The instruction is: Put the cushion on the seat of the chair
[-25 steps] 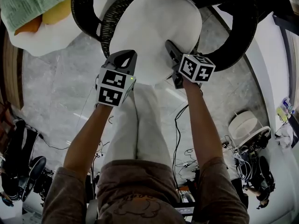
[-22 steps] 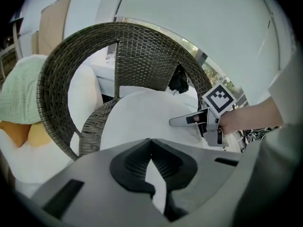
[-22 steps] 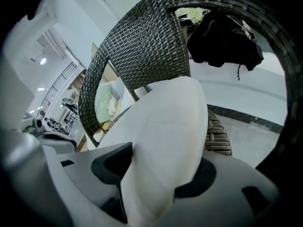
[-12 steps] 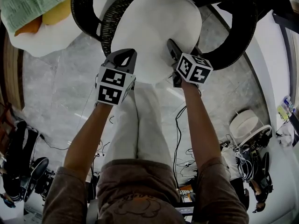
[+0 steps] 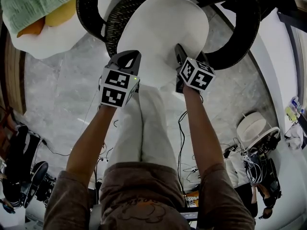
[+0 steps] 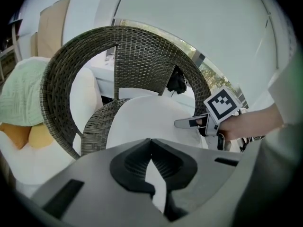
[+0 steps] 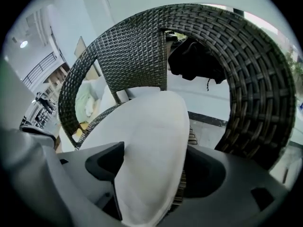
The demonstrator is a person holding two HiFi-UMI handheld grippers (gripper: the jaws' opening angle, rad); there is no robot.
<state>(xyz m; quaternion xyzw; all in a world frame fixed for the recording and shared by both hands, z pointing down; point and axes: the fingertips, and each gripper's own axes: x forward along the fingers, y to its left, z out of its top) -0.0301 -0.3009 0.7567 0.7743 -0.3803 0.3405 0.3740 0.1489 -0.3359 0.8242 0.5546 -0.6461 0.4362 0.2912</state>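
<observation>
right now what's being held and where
The cushion: the left gripper pinches its near edge; the right gripper's jaws are opening, the edge between them, not pressed.

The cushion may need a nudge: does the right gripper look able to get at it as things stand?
Likely yes: the right gripper has its opening jaws astride the cushion, with nothing in the way.

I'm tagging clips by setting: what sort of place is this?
Probably a home-style lounge or showroom used for recording: a round wicker chair with a white cushion, a white sofa with a green throw, and cables trailing over the polished stone floor.
</observation>
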